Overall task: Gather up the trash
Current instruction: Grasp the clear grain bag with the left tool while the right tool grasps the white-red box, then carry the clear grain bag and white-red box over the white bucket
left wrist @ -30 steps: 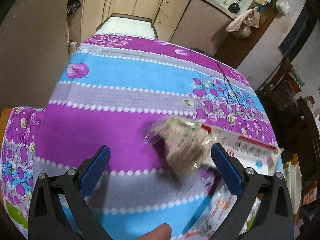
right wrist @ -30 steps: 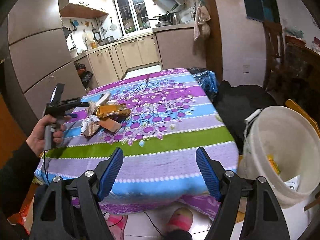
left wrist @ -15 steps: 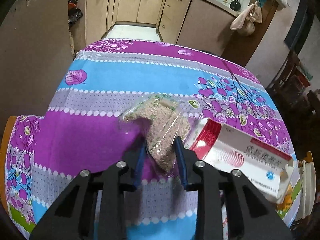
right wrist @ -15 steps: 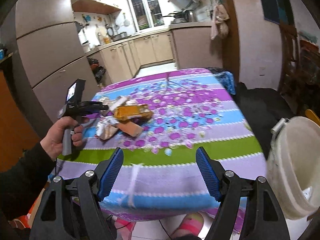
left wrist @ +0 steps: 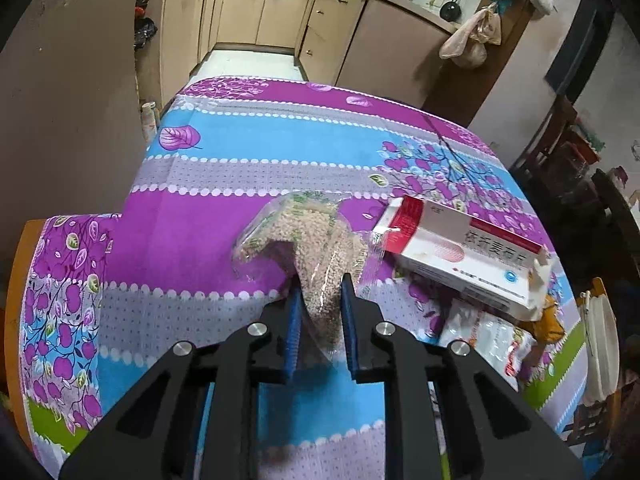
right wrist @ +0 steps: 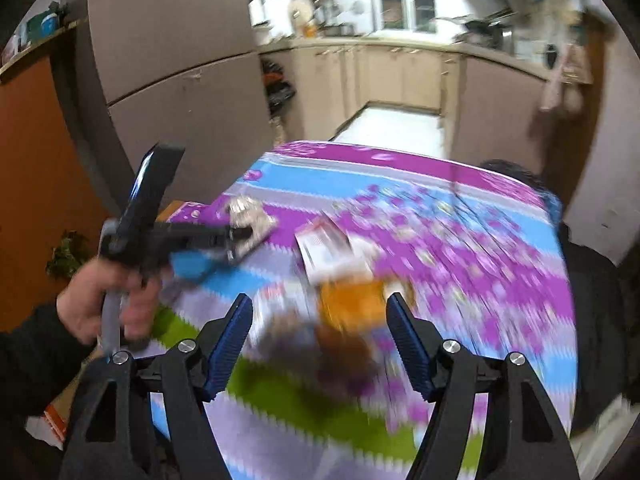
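Observation:
My left gripper (left wrist: 319, 294) is shut on a clear plastic bag of beige grains (left wrist: 308, 236), held just above the flowered tablecloth (left wrist: 248, 152). A red and white medicine box (left wrist: 460, 252) lies to its right, with a white printed wrapper (left wrist: 488, 336) and an orange packet (left wrist: 554, 324) beyond. My right gripper (right wrist: 320, 320) is open and empty, above the table's near side. In the blurred right wrist view the left gripper (right wrist: 240, 236) holds the bag (right wrist: 250, 216) at the left; the box (right wrist: 324, 244), an orange packet (right wrist: 356, 300) and a brown piece (right wrist: 340, 344) lie ahead.
Kitchen cabinets (left wrist: 280, 16) and a tall cupboard (left wrist: 72, 100) stand behind the table. Bags hang on a wooden post (left wrist: 476, 36) at the back right. Dark chairs (left wrist: 592, 184) stand at the right. A dark heap (right wrist: 592, 288) lies past the table's right edge.
My left gripper has shut on the grain bag and lifted it slightly. My right gripper has swung left from the white bucket toward the trash pile, staying open.

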The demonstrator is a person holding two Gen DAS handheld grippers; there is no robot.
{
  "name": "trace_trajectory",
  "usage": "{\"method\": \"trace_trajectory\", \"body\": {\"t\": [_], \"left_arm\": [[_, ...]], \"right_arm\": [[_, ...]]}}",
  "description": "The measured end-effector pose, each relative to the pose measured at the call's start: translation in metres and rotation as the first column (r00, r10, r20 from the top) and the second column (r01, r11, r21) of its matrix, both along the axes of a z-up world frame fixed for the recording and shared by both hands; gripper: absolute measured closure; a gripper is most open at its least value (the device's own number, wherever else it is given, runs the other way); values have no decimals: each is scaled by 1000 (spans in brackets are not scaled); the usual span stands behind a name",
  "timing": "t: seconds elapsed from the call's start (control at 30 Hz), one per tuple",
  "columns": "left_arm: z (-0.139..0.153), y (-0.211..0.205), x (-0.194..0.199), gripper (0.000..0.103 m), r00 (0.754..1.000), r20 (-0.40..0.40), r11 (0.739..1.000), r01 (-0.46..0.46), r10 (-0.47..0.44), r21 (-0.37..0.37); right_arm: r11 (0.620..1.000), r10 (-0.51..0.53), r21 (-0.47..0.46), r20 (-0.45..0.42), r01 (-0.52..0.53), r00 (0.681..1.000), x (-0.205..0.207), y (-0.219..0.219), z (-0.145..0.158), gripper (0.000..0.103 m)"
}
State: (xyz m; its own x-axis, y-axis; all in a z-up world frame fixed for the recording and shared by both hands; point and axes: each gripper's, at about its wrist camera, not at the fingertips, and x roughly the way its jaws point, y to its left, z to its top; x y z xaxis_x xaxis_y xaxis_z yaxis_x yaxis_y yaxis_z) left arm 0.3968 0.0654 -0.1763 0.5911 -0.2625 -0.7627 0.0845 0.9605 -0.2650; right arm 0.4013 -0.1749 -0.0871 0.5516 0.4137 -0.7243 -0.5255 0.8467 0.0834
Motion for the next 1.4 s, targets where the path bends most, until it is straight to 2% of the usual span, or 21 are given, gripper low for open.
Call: {"method": "trace_trajectory", "body": {"t": [0.17, 0.3, 0.37, 0.43, 0.5, 0.57, 0.7, 0.83, 0.93, 1.0, 1.03, 1.2, 1.4], "left_arm": [[-2, 2, 0, 86, 1000, -18, 999, 11, -11, -42], [-4, 5, 1, 86, 1000, -20, 998, 16, -17, -61], [-5, 4, 3, 86, 1000, -20, 997, 22, -24, -69], [-6, 3, 4, 86, 999, -22, 997, 26, -27, -72], [-8, 1, 6, 86, 999, -26, 997, 28, -30, -77], [-10, 0, 7, 86, 999, -26, 997, 26, -28, -77], [-4, 0, 4, 86, 1000, -8, 997, 12, -13, -81], [16, -1, -7, 86, 998, 52, 998, -15, 19, -63], [36, -5, -19, 86, 993, 114, 999, -37, 41, -38], [53, -9, -32, 86, 985, 164, 998, -47, 52, -33], [63, -12, -41, 86, 979, 196, 998, -55, 59, -26], [94, -28, -77, 86, 956, 288, 998, -60, 57, 0], [113, -47, -103, 86, 941, 336, 998, -61, 46, 33]], "right_arm": [[990, 33, -136, -108, -48, 994, 64, 50, -12, 35], [976, -8, -214, -202, -37, 979, 100, 65, -38, 54], [972, -35, -233, -225, -19, 974, 110, 64, -49, 57], [972, -45, -237, -239, -13, 970, 114, 64, -56, 69], [973, -46, -232, -232, -9, 972, 114, 63, -59, 92], [974, -54, -228, -186, 11, 981, 107, 62, -55, 94], [985, -85, -154, -83, 72, 993, 87, 54, -35, 95], [985, -162, -50, 77, 166, 984, 54, 36, 1, 95], [973, -226, 6, 201, 230, 953, 15, 28, 21, 95], [966, -254, 25, 254, 256, 933, -2, 26, 28, 95], [960, -279, 49, 291, 277, 915, -18, 24, 33, 95], [935, -353, 123, 389, 331, 851, -70, 15, 46, 95], [918, -394, 163, 475, 361, 787, -115, 10, 57, 95]]}}
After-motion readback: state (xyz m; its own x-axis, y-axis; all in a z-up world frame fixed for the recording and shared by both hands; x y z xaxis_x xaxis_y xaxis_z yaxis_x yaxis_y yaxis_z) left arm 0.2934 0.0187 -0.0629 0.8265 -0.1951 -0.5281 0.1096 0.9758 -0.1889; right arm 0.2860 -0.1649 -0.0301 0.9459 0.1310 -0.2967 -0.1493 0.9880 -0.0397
